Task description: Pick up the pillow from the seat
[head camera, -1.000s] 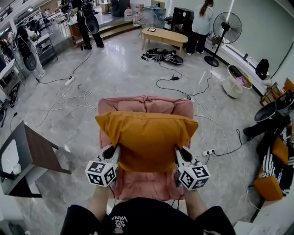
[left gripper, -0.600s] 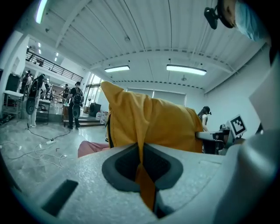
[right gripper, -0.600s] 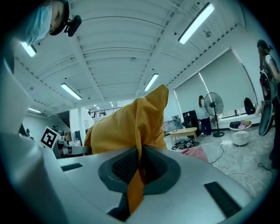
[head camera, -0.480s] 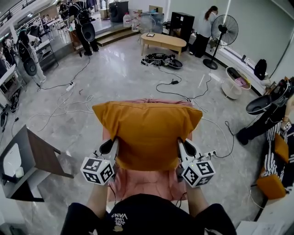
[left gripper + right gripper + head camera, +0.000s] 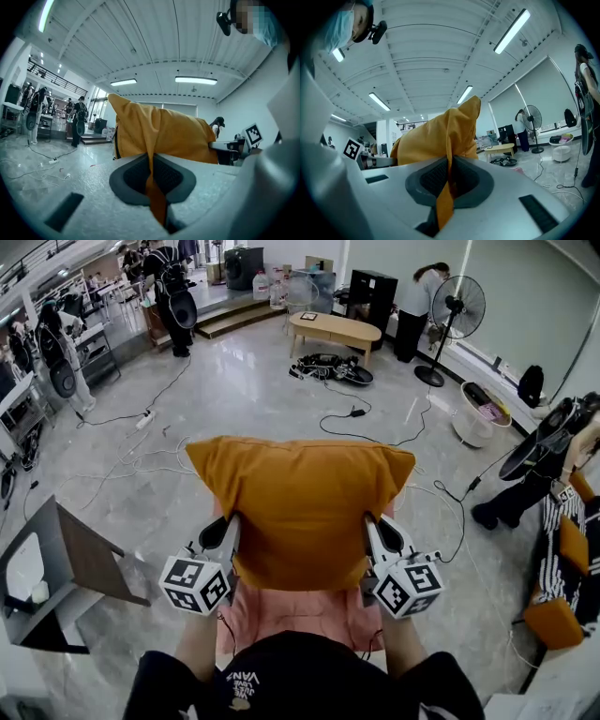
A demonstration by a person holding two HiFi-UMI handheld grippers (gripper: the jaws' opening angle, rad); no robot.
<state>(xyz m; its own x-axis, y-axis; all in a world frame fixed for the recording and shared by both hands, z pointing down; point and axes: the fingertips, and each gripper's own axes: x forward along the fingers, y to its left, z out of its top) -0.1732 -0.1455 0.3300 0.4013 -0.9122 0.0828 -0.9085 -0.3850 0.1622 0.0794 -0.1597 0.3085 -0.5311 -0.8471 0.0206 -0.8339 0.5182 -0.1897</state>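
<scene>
Above the pink seat (image 5: 292,613), the orange pillow (image 5: 300,507) hangs upright between the two grippers, its broad face turned toward the person. The left gripper (image 5: 230,529) has the pillow's left edge and the right gripper (image 5: 372,531) its right edge, both low on the sides. The seat cushion shows beneath the pillow's lower edge; the chair's back is hidden behind the pillow, so whether fabric and chair touch there cannot be told.

In the left gripper view the jaws are pressed together on a thin fold of orange cloth, which runs down between the dark pads (image 5: 136,176) while the pillow's bulk (image 5: 164,133) bulges beyond them. The right gripper view shows the same — jaws clamped on a pinched strip of the cover, with the pillow (image 5: 438,133) rising past the pads (image 5: 464,178).

Around the chair lies grey polished floor (image 5: 234,390) strewn with cables. A dark side table (image 5: 80,559) stands at the left, a low wooden table (image 5: 335,328) far ahead, and a standing fan (image 5: 457,307) beside a person (image 5: 417,296) near the wall.
</scene>
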